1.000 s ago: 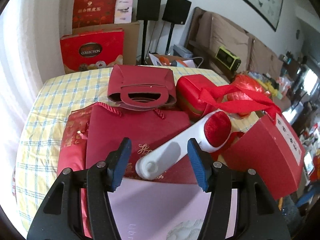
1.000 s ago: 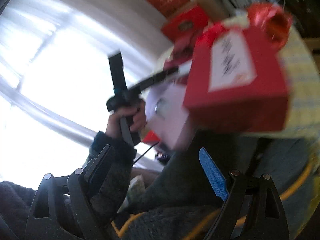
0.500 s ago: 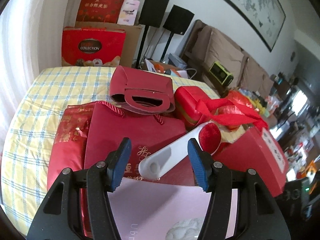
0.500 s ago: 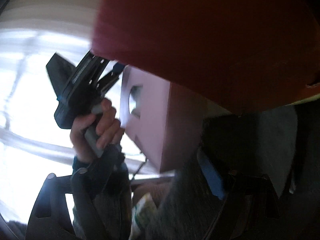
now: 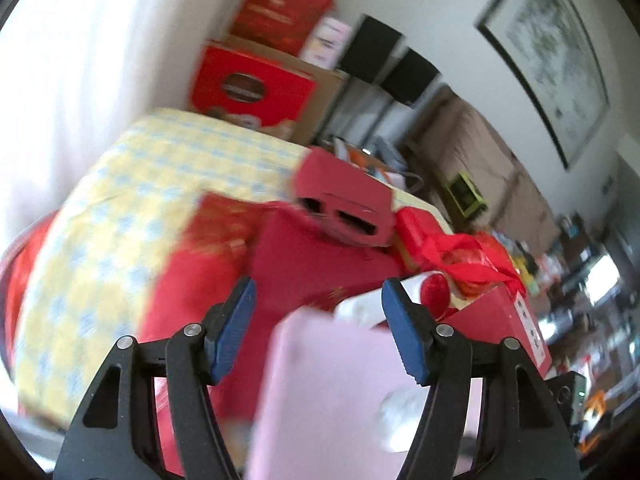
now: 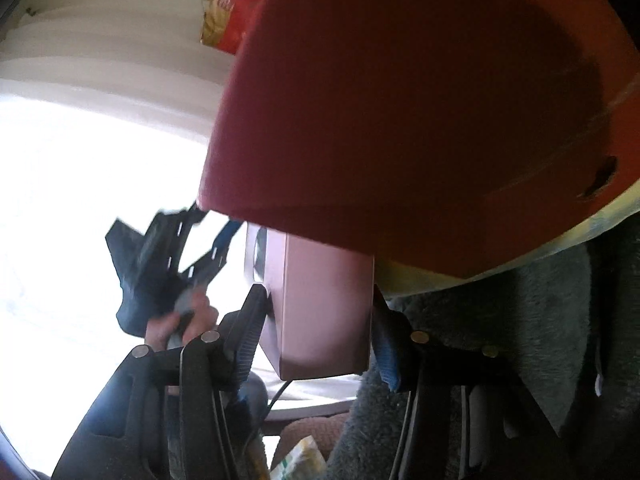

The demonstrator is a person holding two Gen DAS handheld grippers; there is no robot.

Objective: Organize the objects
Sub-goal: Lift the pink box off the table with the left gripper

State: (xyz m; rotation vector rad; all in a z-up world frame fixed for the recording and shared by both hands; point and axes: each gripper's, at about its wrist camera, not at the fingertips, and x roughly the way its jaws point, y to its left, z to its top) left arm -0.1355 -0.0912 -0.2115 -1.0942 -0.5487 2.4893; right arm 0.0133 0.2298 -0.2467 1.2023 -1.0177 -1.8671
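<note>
Right gripper closing around the pink box, near edge; left gripper opening, grasping nothing.

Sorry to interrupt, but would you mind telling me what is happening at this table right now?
A person is sorting gift boxes and bags piled on a checked tablecloth. The right gripper is closing around the end of a pink box beneath a big red box. The left gripper hangs over the pile with jaws opening, gripping nothing.

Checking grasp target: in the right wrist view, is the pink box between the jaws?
Yes, the pink box sits between the right gripper jaws, which are closing.
</note>
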